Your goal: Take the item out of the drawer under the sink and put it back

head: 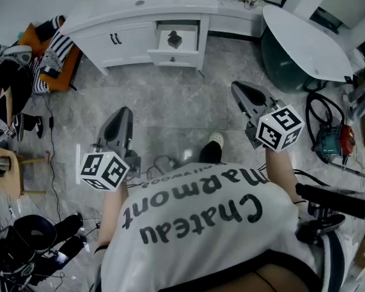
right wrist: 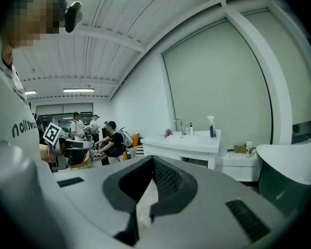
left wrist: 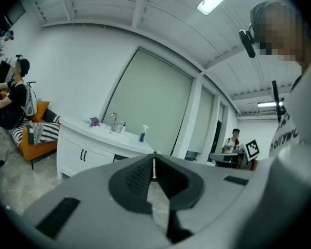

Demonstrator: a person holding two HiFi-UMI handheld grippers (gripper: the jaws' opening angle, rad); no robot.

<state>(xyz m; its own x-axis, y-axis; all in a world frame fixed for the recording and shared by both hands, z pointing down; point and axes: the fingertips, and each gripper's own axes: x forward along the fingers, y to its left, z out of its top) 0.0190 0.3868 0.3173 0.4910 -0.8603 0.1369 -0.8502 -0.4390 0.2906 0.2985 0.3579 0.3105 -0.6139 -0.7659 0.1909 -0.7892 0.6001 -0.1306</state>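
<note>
The white sink cabinet (head: 140, 17) stands across the grey floor, well ahead of both grippers. Its right drawer (head: 177, 55) is pulled open, and a small dark item (head: 174, 39) lies inside. My left gripper (head: 123, 114) hovers over the floor at the left, its jaws shut with nothing between them. My right gripper (head: 239, 89) is level with it at the right, also shut and empty. In the left gripper view the left gripper (left wrist: 154, 162) points toward the cabinet (left wrist: 88, 144). In the right gripper view the right gripper (right wrist: 153, 158) has the cabinet (right wrist: 189, 141) ahead and to its right.
An orange seat (head: 61, 66) with striped cloth and a seated person (left wrist: 10, 100) are left of the cabinet. A large white-topped tub (head: 301, 41) stands at the right. Cables and tools (head: 328, 132) lie at the right, a wooden stool (head: 6, 169) and dark gear at the left.
</note>
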